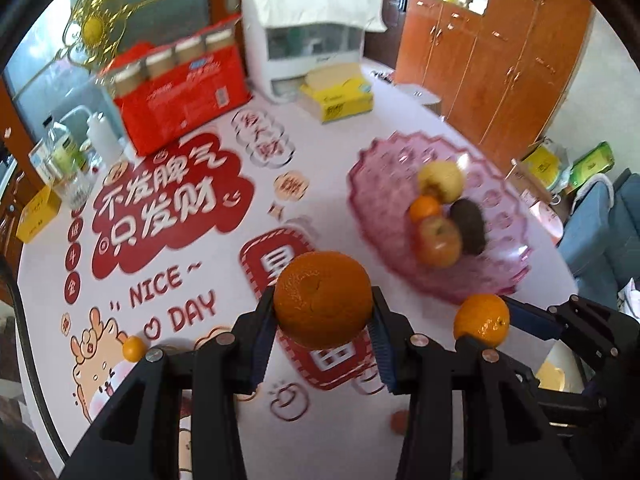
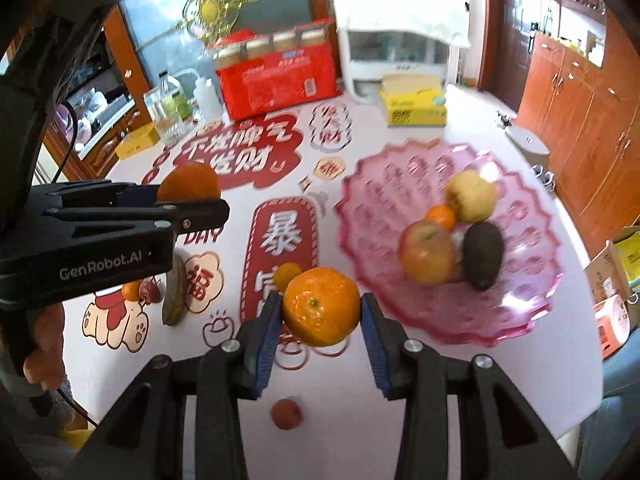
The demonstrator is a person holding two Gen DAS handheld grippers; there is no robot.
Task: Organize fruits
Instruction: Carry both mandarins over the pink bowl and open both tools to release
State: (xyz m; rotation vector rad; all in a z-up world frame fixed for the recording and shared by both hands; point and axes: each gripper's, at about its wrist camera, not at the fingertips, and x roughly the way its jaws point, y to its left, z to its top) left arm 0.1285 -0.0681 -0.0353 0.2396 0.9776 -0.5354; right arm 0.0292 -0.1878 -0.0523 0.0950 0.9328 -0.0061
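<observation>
My left gripper (image 1: 323, 316) is shut on a large orange (image 1: 322, 299) and holds it above the table. My right gripper (image 2: 321, 314) is shut on a smaller tangerine (image 2: 321, 306); it also shows in the left wrist view (image 1: 482, 320). A pink scalloped fruit plate (image 2: 516, 320) lies to the right ahead and holds a red apple (image 2: 427, 254), a yellow apple (image 2: 471, 196), a small tangerine (image 2: 441, 216) and a dark avocado (image 2: 483, 254). The left gripper with its orange (image 2: 188, 186) shows at the left of the right wrist view.
On the printed tablecloth lie a small orange (image 1: 133, 348), a small reddish fruit (image 2: 286, 413), a small tangerine (image 2: 288, 274), cherries (image 2: 150, 291) and a green-brown fruit (image 2: 175, 292). A red carton (image 1: 180, 92), a yellow tissue box (image 1: 336, 96), a white appliance (image 1: 308, 40) and bottles (image 1: 64, 152) stand at the back.
</observation>
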